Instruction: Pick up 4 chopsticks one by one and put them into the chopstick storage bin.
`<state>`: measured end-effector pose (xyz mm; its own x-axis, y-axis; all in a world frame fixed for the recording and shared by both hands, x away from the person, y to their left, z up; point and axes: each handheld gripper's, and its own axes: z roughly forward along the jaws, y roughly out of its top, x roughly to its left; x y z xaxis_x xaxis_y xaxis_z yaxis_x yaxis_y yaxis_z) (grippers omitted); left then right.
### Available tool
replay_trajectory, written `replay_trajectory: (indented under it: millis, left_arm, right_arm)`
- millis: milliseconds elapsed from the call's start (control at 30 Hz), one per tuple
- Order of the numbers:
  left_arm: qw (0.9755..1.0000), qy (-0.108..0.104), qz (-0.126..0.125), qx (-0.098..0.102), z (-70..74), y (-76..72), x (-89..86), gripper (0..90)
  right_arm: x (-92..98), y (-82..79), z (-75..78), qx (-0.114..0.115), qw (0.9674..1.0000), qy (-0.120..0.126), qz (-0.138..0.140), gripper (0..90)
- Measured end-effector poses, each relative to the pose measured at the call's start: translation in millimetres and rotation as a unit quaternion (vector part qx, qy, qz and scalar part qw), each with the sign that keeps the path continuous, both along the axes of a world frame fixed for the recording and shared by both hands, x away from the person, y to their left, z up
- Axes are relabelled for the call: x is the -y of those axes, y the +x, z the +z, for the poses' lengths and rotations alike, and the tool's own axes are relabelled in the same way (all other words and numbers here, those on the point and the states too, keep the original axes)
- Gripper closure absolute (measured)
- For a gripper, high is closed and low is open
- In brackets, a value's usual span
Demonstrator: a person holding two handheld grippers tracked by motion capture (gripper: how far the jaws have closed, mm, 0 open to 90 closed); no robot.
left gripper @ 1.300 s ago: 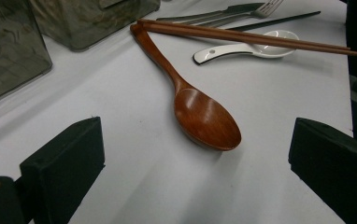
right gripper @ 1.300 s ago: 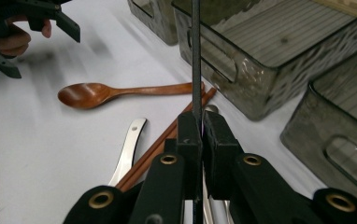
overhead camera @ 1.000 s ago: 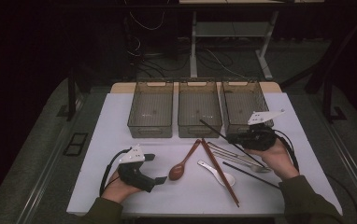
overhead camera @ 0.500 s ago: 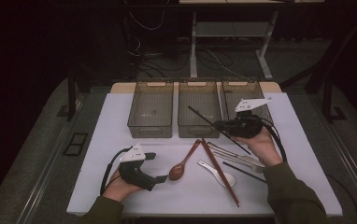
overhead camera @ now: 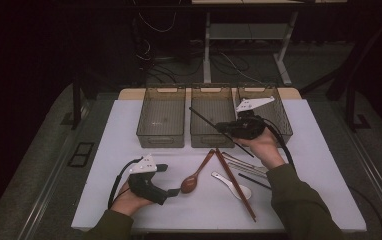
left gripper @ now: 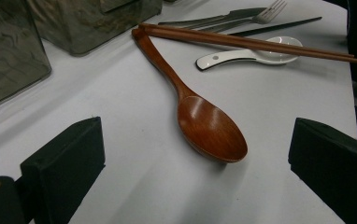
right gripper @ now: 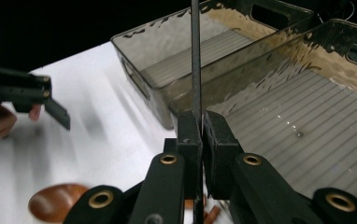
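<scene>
The black chopstick was pinched by the right gripper above the middle bin; the left gripper rested with jaws spread beside the wooden spoon.

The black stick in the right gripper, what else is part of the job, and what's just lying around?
Part of the job:
- right gripper, shut on the black chopstick
- middle bin, which the chopstick hangs over

Just lying about:
- wooden spoon, between the open jaws of the left gripper but untouched
- brown chopsticks
- white spoon
- fork
</scene>
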<state>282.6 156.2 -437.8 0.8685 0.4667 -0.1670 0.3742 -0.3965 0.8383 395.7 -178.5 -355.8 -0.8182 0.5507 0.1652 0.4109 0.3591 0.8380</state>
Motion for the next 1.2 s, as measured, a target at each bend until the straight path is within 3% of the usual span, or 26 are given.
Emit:
replay_trajectory:
  millis: [533, 1200]
  left_arm:
    - [0.9999, 0.009, 0.008, 0.002, 1.0, 0.3, 0.2, 0.0]
    - [1.0, -0.004, 0.004, 0.001, 2.3, 0.0, -0.2, 0.0]
  right_arm:
    - [-35.8, 29.8, 8.6, 0.003, 0.9999, 0.015, -0.004, 85.4]
    - [-101.2, 63.6, 14.0, 0.007, 0.9998, 0.017, -0.004, 85.5]
